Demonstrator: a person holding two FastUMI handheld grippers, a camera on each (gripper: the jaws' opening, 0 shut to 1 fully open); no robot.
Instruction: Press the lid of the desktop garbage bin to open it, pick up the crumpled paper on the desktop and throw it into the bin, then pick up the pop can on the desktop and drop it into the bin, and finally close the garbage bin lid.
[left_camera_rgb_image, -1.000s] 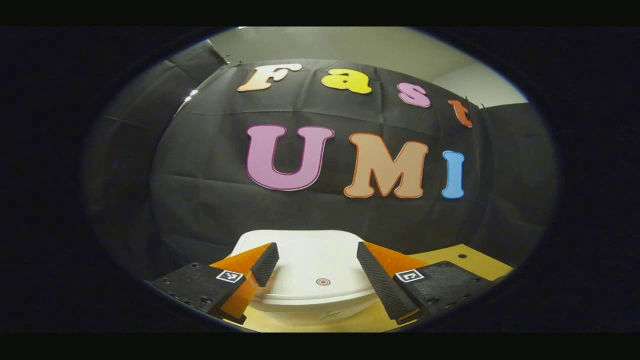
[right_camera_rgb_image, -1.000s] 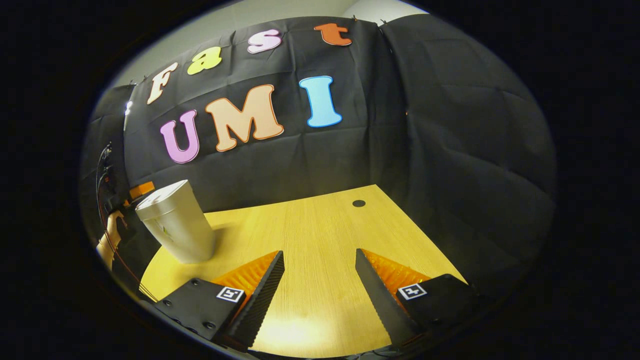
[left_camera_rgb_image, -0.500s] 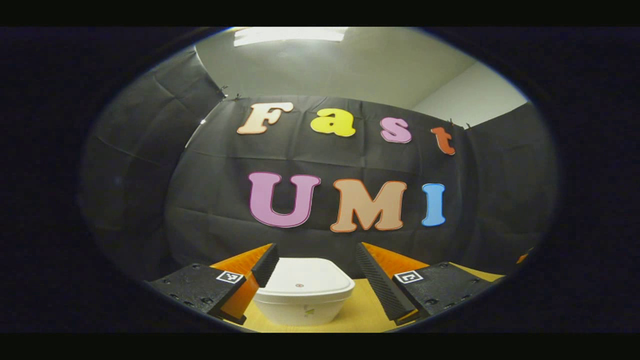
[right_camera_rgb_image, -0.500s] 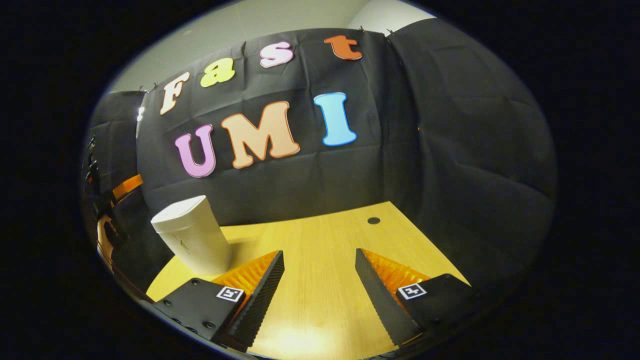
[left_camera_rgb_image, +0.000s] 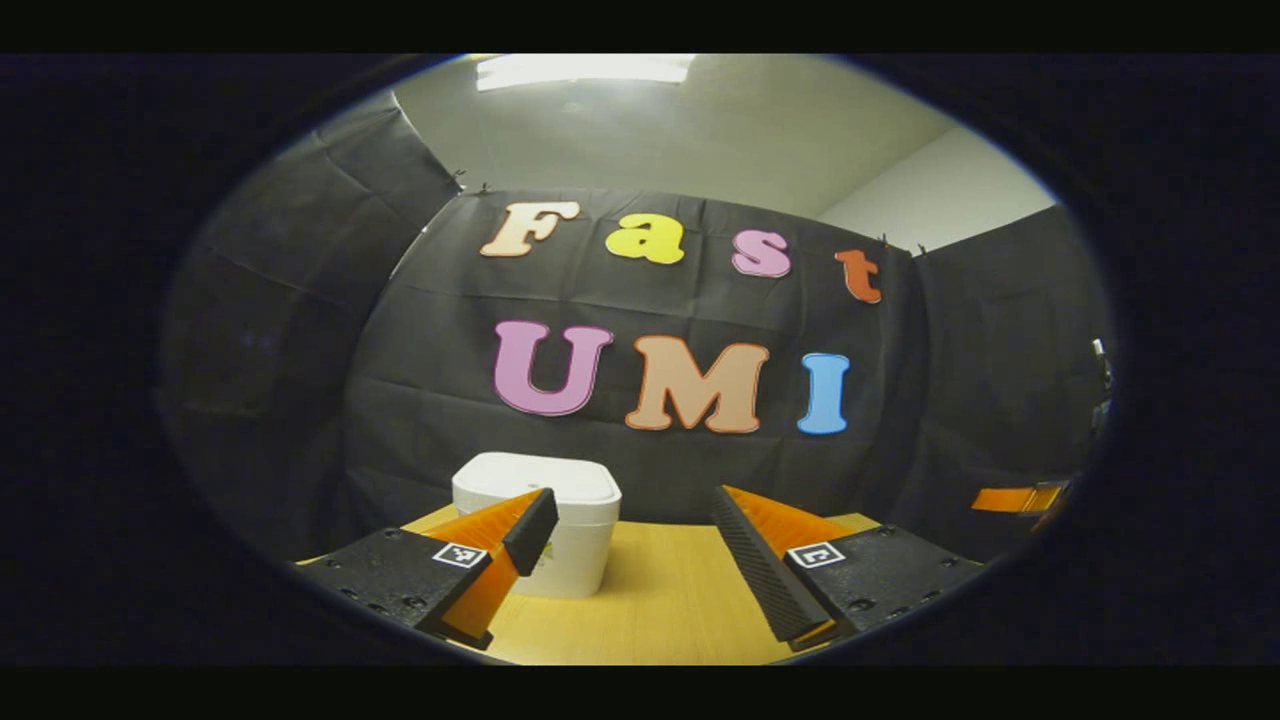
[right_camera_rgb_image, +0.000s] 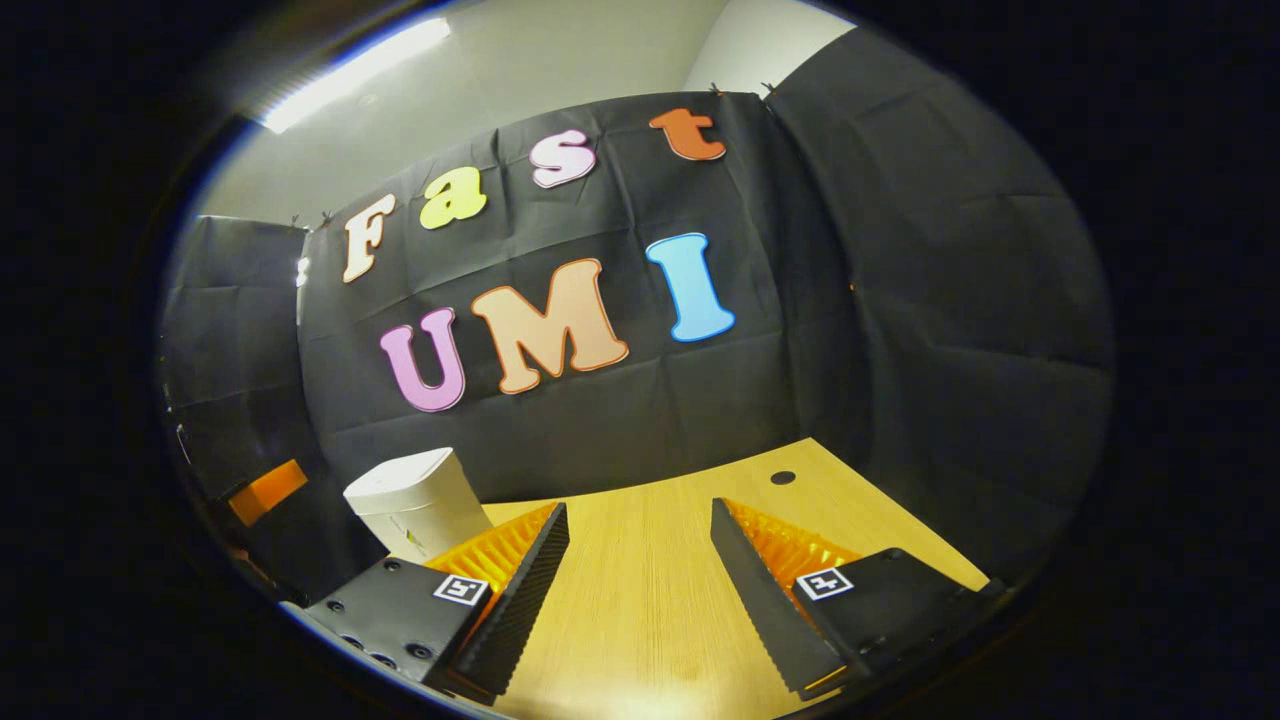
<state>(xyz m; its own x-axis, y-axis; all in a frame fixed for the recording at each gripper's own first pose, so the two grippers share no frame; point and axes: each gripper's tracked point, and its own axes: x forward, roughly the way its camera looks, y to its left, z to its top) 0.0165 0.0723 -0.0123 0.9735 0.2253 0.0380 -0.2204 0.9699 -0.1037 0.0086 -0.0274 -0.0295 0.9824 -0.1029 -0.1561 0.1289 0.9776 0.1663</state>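
Note:
The white desktop garbage bin (left_camera_rgb_image: 553, 520) stands on the wooden table (left_camera_rgb_image: 660, 610) with its lid down, a little way ahead of my left gripper (left_camera_rgb_image: 640, 550) and partly behind its left finger. That gripper is open, nothing between its fingers. In the right gripper view the same bin (right_camera_rgb_image: 420, 500) stands at the left, lid shut, beyond the left finger. My right gripper (right_camera_rgb_image: 640, 590) is open above bare tabletop (right_camera_rgb_image: 650, 600) and holds nothing.
The black cloth wall closes off the table's far side and both flanks. A small dark round hole (right_camera_rgb_image: 783, 478) lies in the tabletop near the far right corner. The other gripper's orange part (right_camera_rgb_image: 265, 490) shows at the left beyond the bin.
Both grippers have drawn back and tilted upward. The bin, close under my left gripper a second ago, now stands farther off and smaller. Its lid stays shut.

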